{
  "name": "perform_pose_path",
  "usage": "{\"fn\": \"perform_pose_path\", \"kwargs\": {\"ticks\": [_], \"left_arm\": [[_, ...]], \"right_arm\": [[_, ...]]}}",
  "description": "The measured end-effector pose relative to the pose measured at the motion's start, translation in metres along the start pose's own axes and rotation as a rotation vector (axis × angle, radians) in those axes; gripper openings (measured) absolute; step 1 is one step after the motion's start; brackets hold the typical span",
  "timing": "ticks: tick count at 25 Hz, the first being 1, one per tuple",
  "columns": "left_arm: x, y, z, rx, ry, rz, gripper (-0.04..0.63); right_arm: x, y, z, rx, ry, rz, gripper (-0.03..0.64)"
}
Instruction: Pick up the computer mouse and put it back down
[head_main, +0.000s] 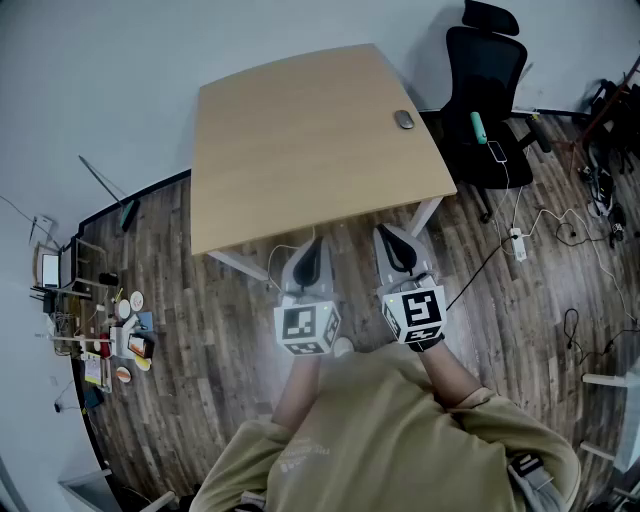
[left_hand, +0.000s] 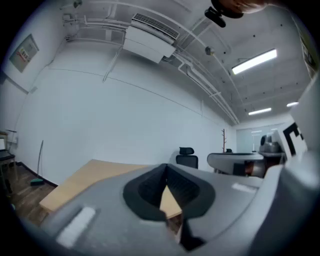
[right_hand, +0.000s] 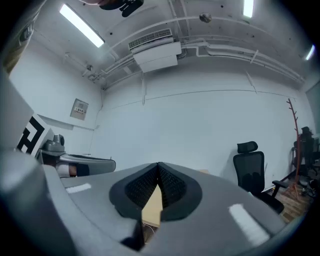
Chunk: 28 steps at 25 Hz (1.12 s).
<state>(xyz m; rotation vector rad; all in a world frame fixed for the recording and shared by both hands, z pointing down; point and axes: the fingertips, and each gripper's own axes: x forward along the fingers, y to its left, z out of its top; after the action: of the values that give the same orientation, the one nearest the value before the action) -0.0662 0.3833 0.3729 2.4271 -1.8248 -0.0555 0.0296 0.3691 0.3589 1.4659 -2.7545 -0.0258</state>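
The mouse (head_main: 404, 119) lies by the table's (head_main: 300, 150) far right edge. The left gripper (head_main: 313, 243) and right gripper (head_main: 392, 238) hover at its near edge, both closed and empty.

Computer mouse (head_main: 404, 119) lies free, far ahead

It is a small, rounded, dark grey oval, seemingly flat on its base with its long axis pointing away. It sits well apart from both tools: far ahead of the right gripper (head_main: 385, 233), and ahead and to the right of the left gripper (head_main: 316, 242)
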Motion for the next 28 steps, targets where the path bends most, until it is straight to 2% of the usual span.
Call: {"fn": "perform_pose_path", "kwargs": {"ticks": [8,14,21,28], "left_arm": [[-0.006,0.044,-0.007,-0.015,-0.005,-0.023,0.002],[0.018,0.057,-0.028,-0.061,0.031,-0.027,0.002],[0.112,0.068,-0.033,-0.049,0.052,-0.004,0.002],[0.238,0.057,0.001,-0.015,0.021,-0.002,0.002]], "right_arm": [[0.031,0.031,-0.017,0.014,0.029,-0.034,0.006],[0.049,0.012,-0.040,0.030,0.079,-0.059,0.006],[0.124,-0.057,-0.049,0.059,0.070,-0.035,0.006],[0.207,-0.161,-0.023,0.075,0.021,-0.012,0.006]]}}
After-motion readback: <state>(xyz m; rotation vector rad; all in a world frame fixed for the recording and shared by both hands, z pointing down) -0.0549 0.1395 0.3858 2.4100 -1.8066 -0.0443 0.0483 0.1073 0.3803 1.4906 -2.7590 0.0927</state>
